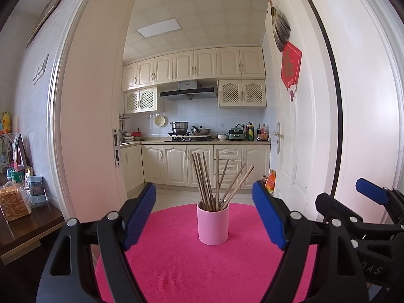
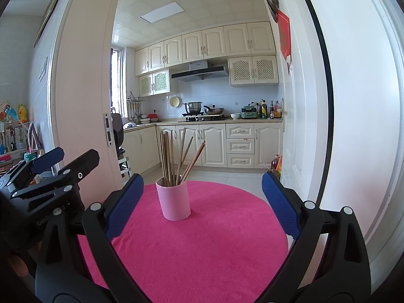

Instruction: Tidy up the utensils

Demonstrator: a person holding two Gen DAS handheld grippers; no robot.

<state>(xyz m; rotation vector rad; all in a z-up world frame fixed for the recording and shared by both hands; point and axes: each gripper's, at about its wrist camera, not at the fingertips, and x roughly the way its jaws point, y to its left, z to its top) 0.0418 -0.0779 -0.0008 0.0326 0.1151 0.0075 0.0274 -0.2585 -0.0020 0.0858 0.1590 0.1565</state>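
While the thin wooden chopsticks [image 1: 213, 179] are being kept upright in the pink cylindrical cup [image 1: 213, 224] on the round magenta-covered counter [image 1: 176, 265], nothing is being gripped. Both the left gripper [image 1: 204, 214] and right gripper [image 2: 202, 202] are being held wide open, empty. Either a finished sorting or one awaiting emptying is being shown.

Pink cup [image 2: 173, 203] of chopsticks [image 2: 174, 159] upright on pink mat [image 2: 202, 247]; right tool [image 2: 202, 204] agape.
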